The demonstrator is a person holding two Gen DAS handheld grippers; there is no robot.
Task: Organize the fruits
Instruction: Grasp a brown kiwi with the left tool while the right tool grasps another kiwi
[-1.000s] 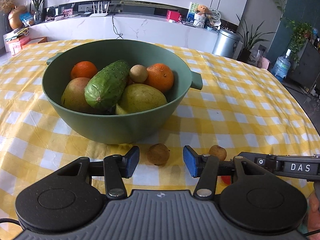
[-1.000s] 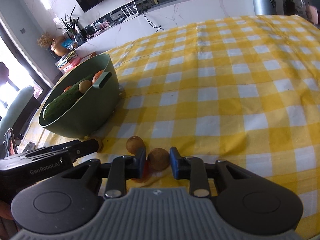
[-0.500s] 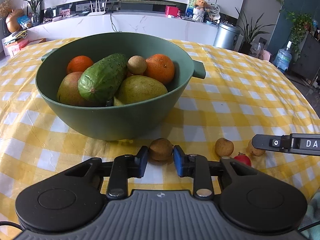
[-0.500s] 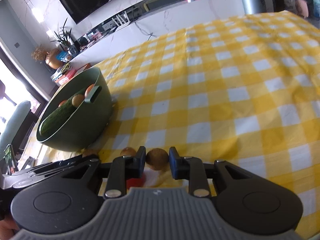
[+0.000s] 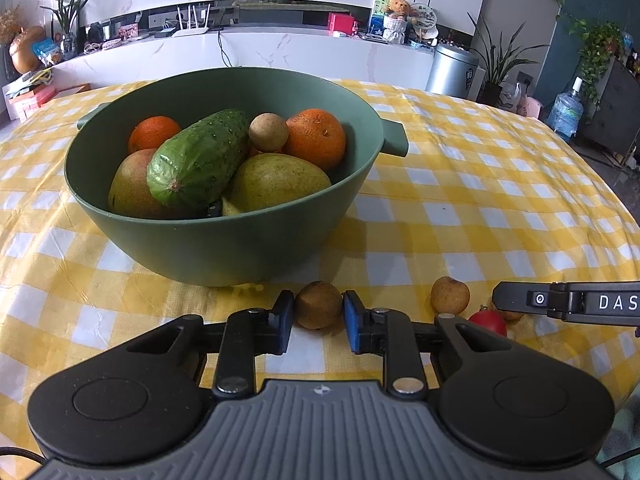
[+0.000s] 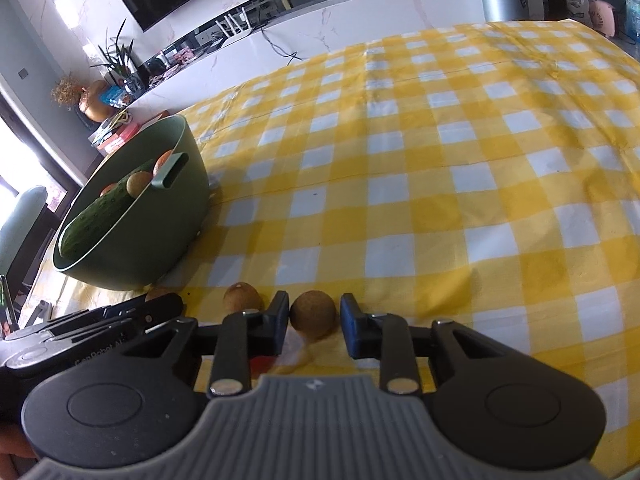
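Note:
A green bowl (image 5: pixel 240 240) on the yellow checked tablecloth holds a cucumber (image 5: pixel 198 158), two oranges, pears and a small brown fruit. My left gripper (image 5: pixel 319 318) is shut on a small brown round fruit (image 5: pixel 319 310) just in front of the bowl. My right gripper (image 6: pixel 314 320) is shut on another small brown fruit (image 6: pixel 313 319), slightly lifted; its body shows in the left wrist view (image 5: pixel 568 306). The bowl also shows at the left of the right wrist view (image 6: pixel 160 240).
Another small brown fruit (image 5: pixel 450 295) and a small red fruit (image 5: pixel 488 321) lie on the cloth between the grippers. A brown fruit (image 6: pixel 242 298) lies left of the right gripper's fingers. The table edge curves away at the right.
My left gripper closed on the brown fruit in front of the bowl. My right gripper, shut on its fruit throughout, rose a little off the cloth.

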